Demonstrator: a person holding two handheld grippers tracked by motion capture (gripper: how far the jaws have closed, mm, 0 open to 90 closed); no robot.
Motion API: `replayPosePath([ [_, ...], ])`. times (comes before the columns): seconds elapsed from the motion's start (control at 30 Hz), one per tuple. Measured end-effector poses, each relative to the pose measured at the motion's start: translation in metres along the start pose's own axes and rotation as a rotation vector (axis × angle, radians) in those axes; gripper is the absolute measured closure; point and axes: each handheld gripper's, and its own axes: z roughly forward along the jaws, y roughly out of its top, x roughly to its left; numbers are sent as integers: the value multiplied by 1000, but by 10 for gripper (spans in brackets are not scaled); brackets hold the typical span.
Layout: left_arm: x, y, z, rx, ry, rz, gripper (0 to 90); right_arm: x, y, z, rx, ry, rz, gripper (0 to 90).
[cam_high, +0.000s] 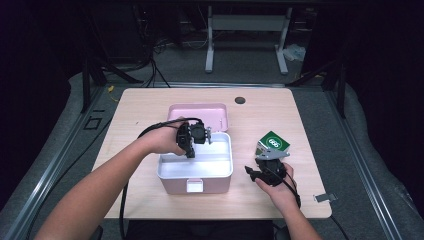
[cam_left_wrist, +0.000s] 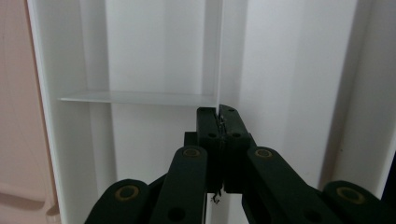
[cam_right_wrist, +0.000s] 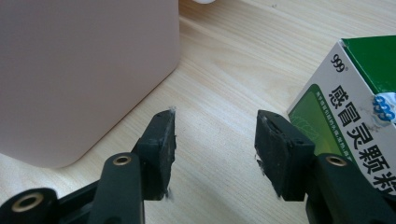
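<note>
High view: left tongs (cam_high: 191, 150) clenched on the white divider (cam_left_wrist: 140, 97) inside the pink box (cam_high: 195, 180); right tongs (cam_high: 260, 167) released.

I see a pale, matt wood-grain table (cam_high: 150, 105), a smooth pink plastic box (cam_high: 195, 186) with white glossy dividers (cam_left_wrist: 140, 97), and a printed cardboard carton (cam_right_wrist: 355, 116).

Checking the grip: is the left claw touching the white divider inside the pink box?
Touching. The left gripper view shows the left claw shut on the white divider's upright edge.
</note>
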Motion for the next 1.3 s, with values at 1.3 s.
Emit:
replayPosePath([
  [1.3,-1,-8,-35,-6,57,-29,893,0,0,2,9,-3,-4,476],
])
